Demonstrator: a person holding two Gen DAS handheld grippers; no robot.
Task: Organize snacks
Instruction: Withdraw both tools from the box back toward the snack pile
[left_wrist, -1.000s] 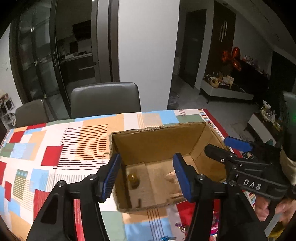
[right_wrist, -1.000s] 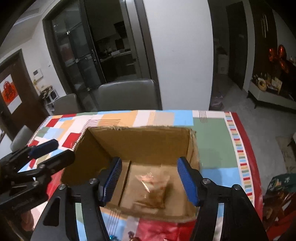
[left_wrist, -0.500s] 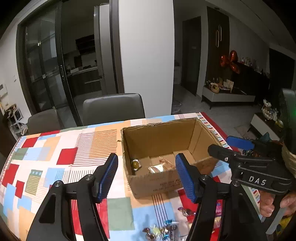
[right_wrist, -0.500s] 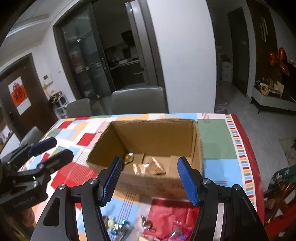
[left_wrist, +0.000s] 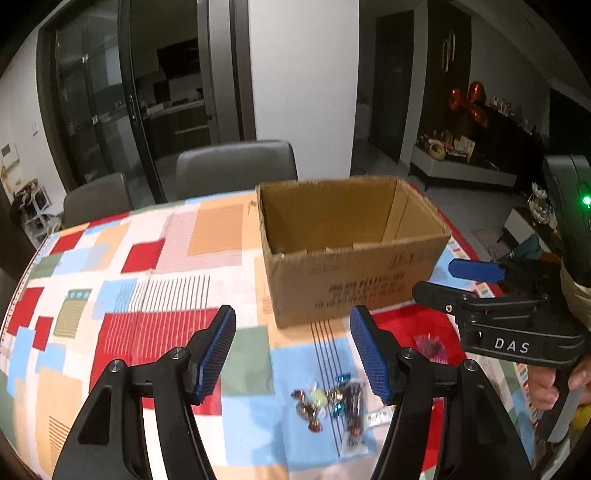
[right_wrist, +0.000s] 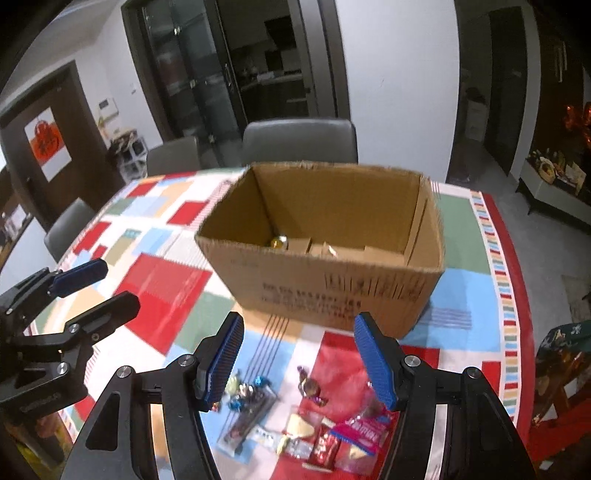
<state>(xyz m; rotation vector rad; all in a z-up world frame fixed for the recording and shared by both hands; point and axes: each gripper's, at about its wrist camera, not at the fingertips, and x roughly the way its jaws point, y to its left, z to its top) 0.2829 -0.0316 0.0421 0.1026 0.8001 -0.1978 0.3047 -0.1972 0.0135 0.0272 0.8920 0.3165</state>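
- On the table with the patchwork cloth of red, blue, orange and green blocks (left_wrist: 155, 258), left to right in the left wrist view: left gripper, black with blue ribbed pads (left_wrist: 291, 350), jaws parted, nothing between them, hanging above the cloth.
- Small heap of foil-wrapped candies, gold, blue and red (left_wrist: 317, 400), lies on the cloth just below and between the left gripper's pads, not touched.
- Long clear-wrapped dark snack stick (left_wrist: 352, 417) lies beside the candies on their right.
- Open brown cardboard box with dark print on its near wall (left_wrist: 351, 280) stands behind the sweets, upright, flaps off.
- Right gripper, black with blue pads and "DAS" lettering (left_wrist: 448, 278), enters from the right edge, jaws apart and empty, tips near the box's right front corner; a hand (left_wrist: 554, 384) holds its grip.
- Right wrist view, same order: left gripper at far left (right_wrist: 107, 288), released, over the cloth.
- Foil candies (right_wrist: 243, 393) and snack stick (right_wrist: 247, 421) sit near the right gripper's left pad.
- Right gripper (right_wrist: 299, 356) open, empty, above a single purple-and-gold wrapped candy (right_wrist: 310, 387).
- Red and pink snack packets (right_wrist: 343, 435) lie at bottom centre-right, overlapping; print too blurred to read.
- Inside the box (right_wrist: 332, 291): a round gold-foil ball (right_wrist: 279, 242) by the left wall, pale wrapped pieces beside it, hard to make out.
- Grey padded chairs (right_wrist: 299, 142) stand behind the table.
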